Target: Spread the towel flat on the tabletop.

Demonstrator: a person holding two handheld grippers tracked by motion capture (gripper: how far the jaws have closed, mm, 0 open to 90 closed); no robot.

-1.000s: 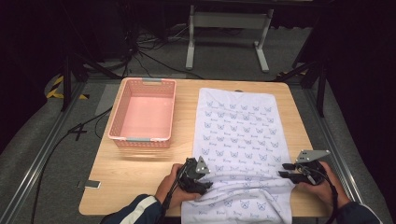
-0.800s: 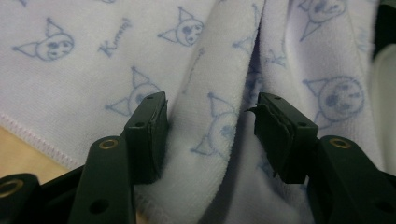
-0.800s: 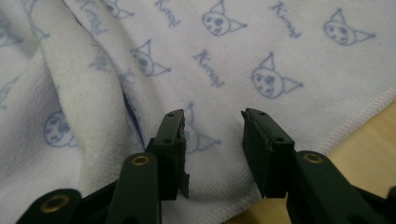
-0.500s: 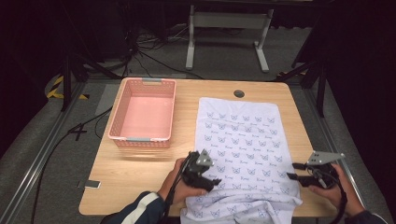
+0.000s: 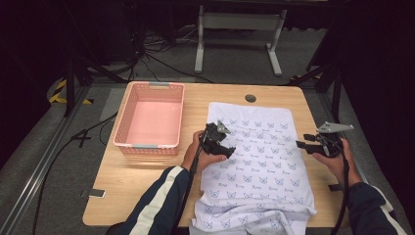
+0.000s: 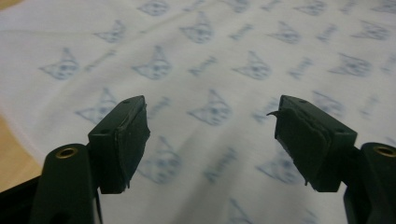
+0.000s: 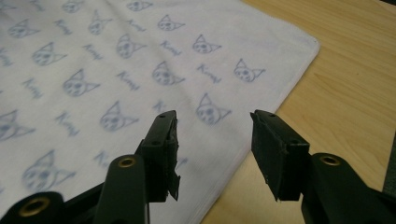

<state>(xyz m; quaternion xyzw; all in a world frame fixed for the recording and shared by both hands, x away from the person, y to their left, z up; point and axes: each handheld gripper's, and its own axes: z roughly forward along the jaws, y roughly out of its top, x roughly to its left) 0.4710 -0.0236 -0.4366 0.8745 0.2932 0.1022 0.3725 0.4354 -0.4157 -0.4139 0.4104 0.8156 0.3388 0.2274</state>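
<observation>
High view, cloth: white cloth (image 5: 254,161) printed with small cat faces lies spread on the wooden table (image 5: 142,181), its near end bunched over the table edge.
High view, left claw: left claw (image 5: 227,149) sits over the cloth's left part, held by a hand in a striped sleeve (image 5: 156,200).
High view, right claw: right claw (image 5: 301,145) hangs at the cloth's right edge, tips pointing in toward the cloth.
High view, basket: pink basket (image 5: 149,146) stands well apart from the left claw, on its outer side, away from the cloth.
Left gripper view: jaws stand wide apart with nothing between them; they have just been opening. The cloth (image 6: 210,70) spreads beyond and under the tips, not pinched.
Right gripper view: jaws parted, nothing between them; they have been shifting their gap. The cloth's hem (image 7: 261,126) runs through the gap below the tips; one jaw is over cloth, the other over bare table (image 7: 345,93).
</observation>
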